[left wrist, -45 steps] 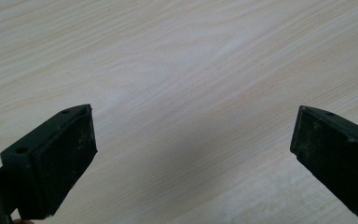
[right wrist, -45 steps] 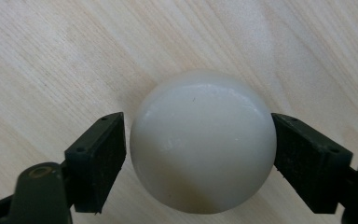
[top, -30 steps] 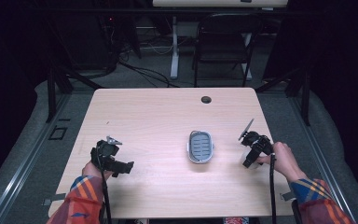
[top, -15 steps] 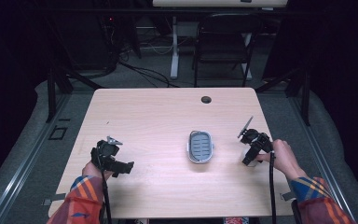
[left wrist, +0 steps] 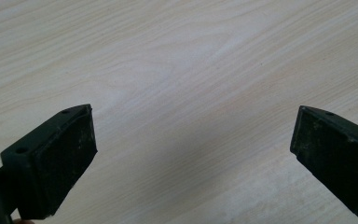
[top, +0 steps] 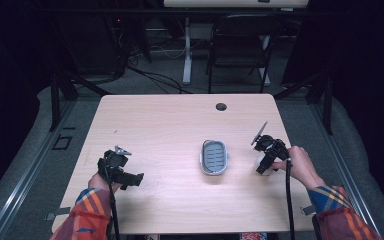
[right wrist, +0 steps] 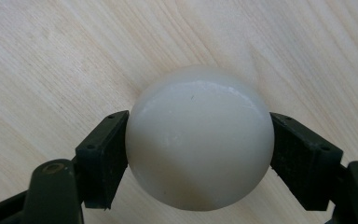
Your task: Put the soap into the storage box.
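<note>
A smooth white ball (right wrist: 199, 154) sits on the pale wooden table (top: 170, 125) at its right side, with my right gripper (right wrist: 199, 125) shut on it, one black pad pressing on each side. From above, that gripper (top: 264, 165) points down at the ball (top: 261, 169), just right of a small grey oval tray (top: 214, 156). My left gripper (top: 132, 179) rests near the table's front left. In the left gripper view it (left wrist: 194, 113) stands open wide over bare wood with nothing between its jaws.
A dark cable hole (top: 221, 106) sits near the table's far edge. Behind the table stand a black chair (top: 240, 45) and a white desk leg (top: 187, 50) with cables on the floor. A cable trails from each gripper toward the front edge.
The right gripper has edged very slightly toward the tray, still shut on the ball. The left hand has not moved.
</note>
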